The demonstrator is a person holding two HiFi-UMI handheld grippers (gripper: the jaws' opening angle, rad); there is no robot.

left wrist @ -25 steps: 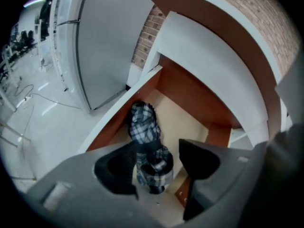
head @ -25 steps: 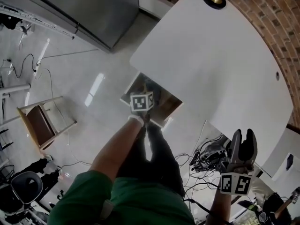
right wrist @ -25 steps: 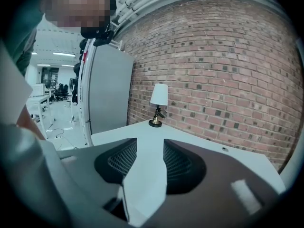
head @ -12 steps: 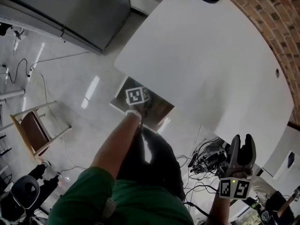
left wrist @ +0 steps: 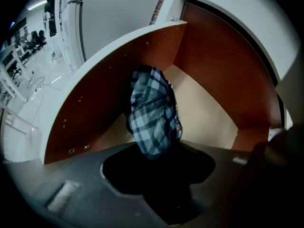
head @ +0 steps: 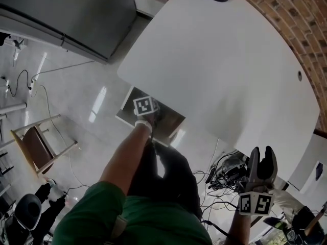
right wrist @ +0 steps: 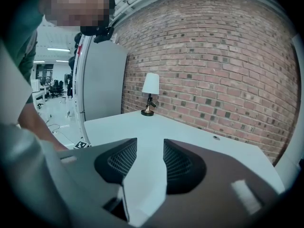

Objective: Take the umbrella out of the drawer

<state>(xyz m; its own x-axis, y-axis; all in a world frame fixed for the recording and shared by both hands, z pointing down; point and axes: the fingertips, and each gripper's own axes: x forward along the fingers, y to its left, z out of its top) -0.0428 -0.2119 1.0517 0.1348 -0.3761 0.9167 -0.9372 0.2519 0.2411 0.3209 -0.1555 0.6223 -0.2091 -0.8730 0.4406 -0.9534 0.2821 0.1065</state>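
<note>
Brown drawer walls point(left wrist: 95, 108) around plaid umbrella point(left wrist: 152, 113)

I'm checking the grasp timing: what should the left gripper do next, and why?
Probably finish closing before lifting: the left gripper has just been closing its jaws around the blue plaid folded umbrella, which lies in the open red-brown wooden drawer.

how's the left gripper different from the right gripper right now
The left gripper points steeply down into the open red-brown wooden drawer. The right gripper is held beside the white table, away from the drawer.
The left gripper's jaws have just been closing and seem to grip the near end of the blue plaid folded umbrella. The right gripper's jaws stand apart with nothing between them.
Both are hand-held, with two dark jaws.
</note>
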